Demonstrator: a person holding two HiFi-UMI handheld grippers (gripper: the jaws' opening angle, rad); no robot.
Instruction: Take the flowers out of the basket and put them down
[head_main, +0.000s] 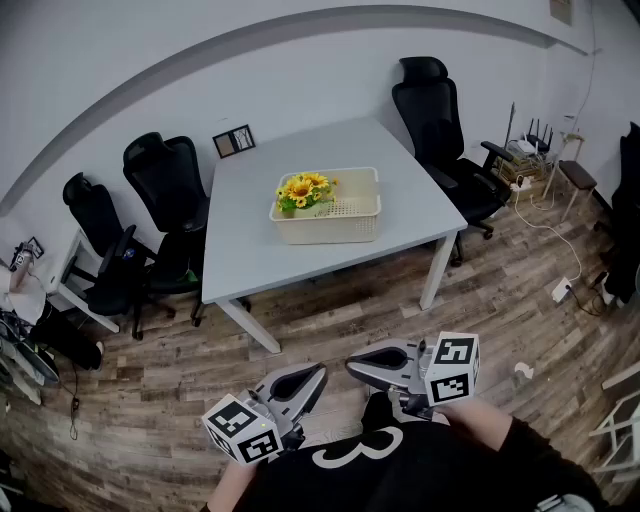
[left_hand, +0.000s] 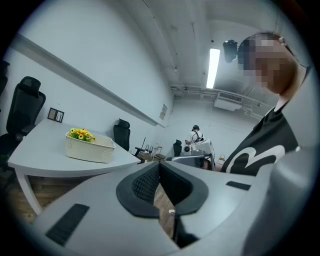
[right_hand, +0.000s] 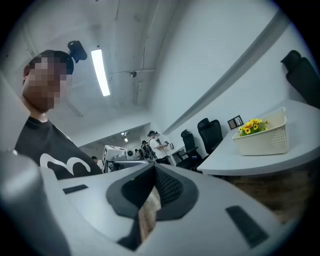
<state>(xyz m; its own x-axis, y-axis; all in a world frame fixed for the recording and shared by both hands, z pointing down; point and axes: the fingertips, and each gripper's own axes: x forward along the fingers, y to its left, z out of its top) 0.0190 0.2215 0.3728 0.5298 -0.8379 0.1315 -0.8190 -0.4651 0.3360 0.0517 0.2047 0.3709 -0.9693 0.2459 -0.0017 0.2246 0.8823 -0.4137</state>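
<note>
Head view gives me the layout: flowers in the left end of the basket, basket near the middle of the bench, office chairs around it, picture frame at the far edge. Both tongs are low over the wood floor, close to my torso and well apart from the bench.

The gripper views add what the head view lacks: a ceiling light and a person standing far back in the room. The left gripper view has the basket at far left, the right gripper view has it at far right, with yellow blooms above the rim.

Left tongs: tips together, nothing between the pads. Right tongs: tips also meet and it's empty, only floor visible behind the pads.
</note>
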